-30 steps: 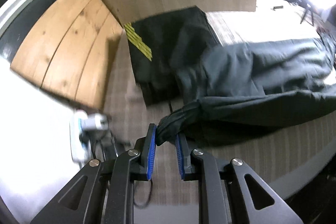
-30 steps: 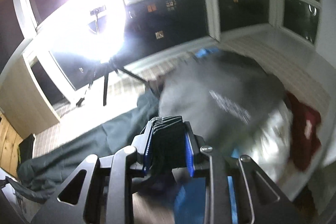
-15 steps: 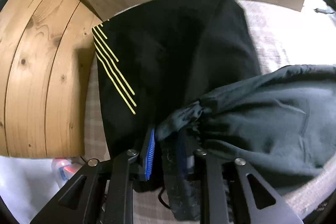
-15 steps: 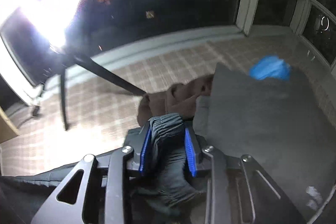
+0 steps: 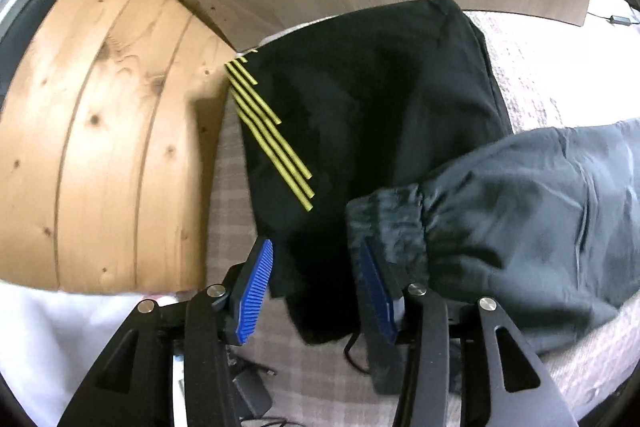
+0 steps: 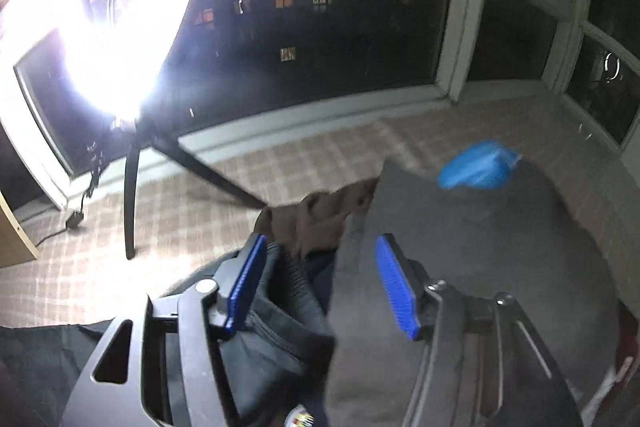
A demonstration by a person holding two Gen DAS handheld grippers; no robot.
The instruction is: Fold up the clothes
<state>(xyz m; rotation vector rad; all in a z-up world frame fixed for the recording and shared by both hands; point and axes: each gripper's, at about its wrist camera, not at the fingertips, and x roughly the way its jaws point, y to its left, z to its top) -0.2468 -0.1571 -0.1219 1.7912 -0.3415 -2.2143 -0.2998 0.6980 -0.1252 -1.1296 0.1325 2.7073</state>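
- Out in front of the left wrist camera, the left claw point(image 5: 316, 291) is opening, its blue pads spread with nothing pinched between them.
- The dark grey trousers point(image 5: 532, 211) lie across the checked cover point(image 5: 228, 211) to the right, their gathered cuff point(image 5: 386, 223) resting against the right-hand pad and overlapping a black garment with yellow stripes point(image 5: 360, 115).
- That black garment sits flat, just beside the wooden panel point(image 5: 100, 131); a thin cord point(image 5: 352, 347) trails out from under its near edge.
- Risk here, as I judge it: the cuff rests on the pad, so pulling the claw away could drag the cloth along and spoil the laid-down end.
- The cord is close to the fingers too, and could snag.
- Over on the right wrist camera, the right claw point(image 6: 320, 283) is opening as well, pads wide apart.
- The ribbed waistband point(image 6: 292, 279) of the trousers sits loose between them, nearer the left pad, not squeezed.
- Beyond lies a grey garment point(image 6: 480, 251) heaped with a brown one point(image 6: 316, 215) and something blue point(image 6: 476, 167), blurred.
- A bright lamp point(image 6: 108, 39) on a stand glares over the checked cover.
- Risk, in my view: the waistband has landed on that heap rather than flat, so it may slump or tangle with the grey garment, leaving a crooked fold.
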